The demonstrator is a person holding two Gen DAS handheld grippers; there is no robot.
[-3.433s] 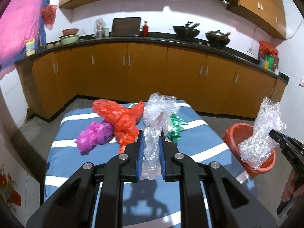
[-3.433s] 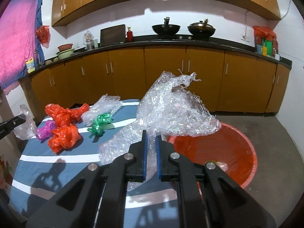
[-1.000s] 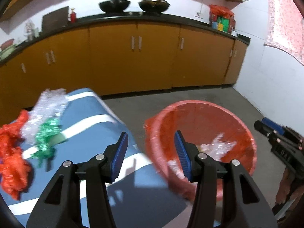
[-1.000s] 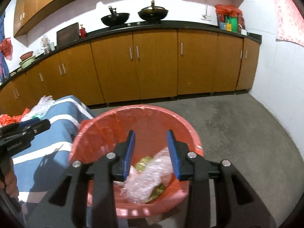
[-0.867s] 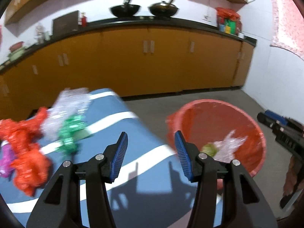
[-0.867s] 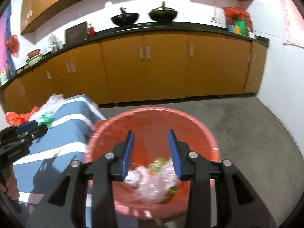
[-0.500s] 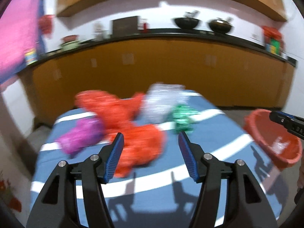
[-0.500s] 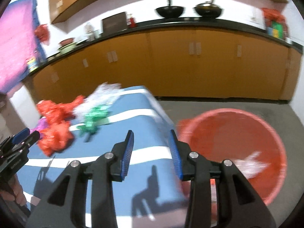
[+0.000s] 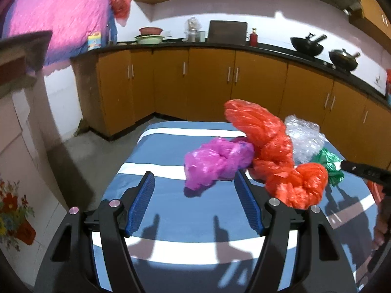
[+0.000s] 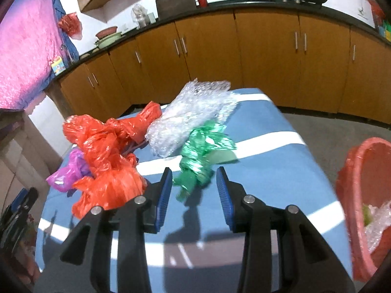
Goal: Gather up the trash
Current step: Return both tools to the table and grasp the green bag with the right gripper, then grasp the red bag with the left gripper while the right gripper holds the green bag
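On the blue-and-white striped table [image 9: 171, 146] lies a heap of crumpled bags. My left gripper [image 9: 195, 195] hovers over the near part of the cloth, its jaws opening, with nothing between them. A purple bag [image 9: 217, 161] lies just beyond its fingertips. To the right are orange bags [image 9: 268, 136], bubble wrap [image 9: 305, 139] and a green bag [image 9: 330, 163]. My right gripper [image 10: 194, 190] is open, and the green bag [image 10: 200, 156] trails down to its fingertips without being pinched. The orange bags [image 10: 102, 146], purple bag [image 10: 61, 178] and bubble wrap [image 10: 190, 117] lie to its left and beyond.
A red basin [image 10: 354, 195] with clear plastic inside stands on the floor right of the table. Brown cabinets [image 9: 207, 85] under a black counter with woks run along the back wall. A white cabinet [image 9: 19, 134] stands left. Grey floor [image 10: 342, 129] surrounds the table.
Both grippers swung left from over the red basin back to the table. The clear plastic pieces they held earlier now lie in the basin. The left jaws stand wider.
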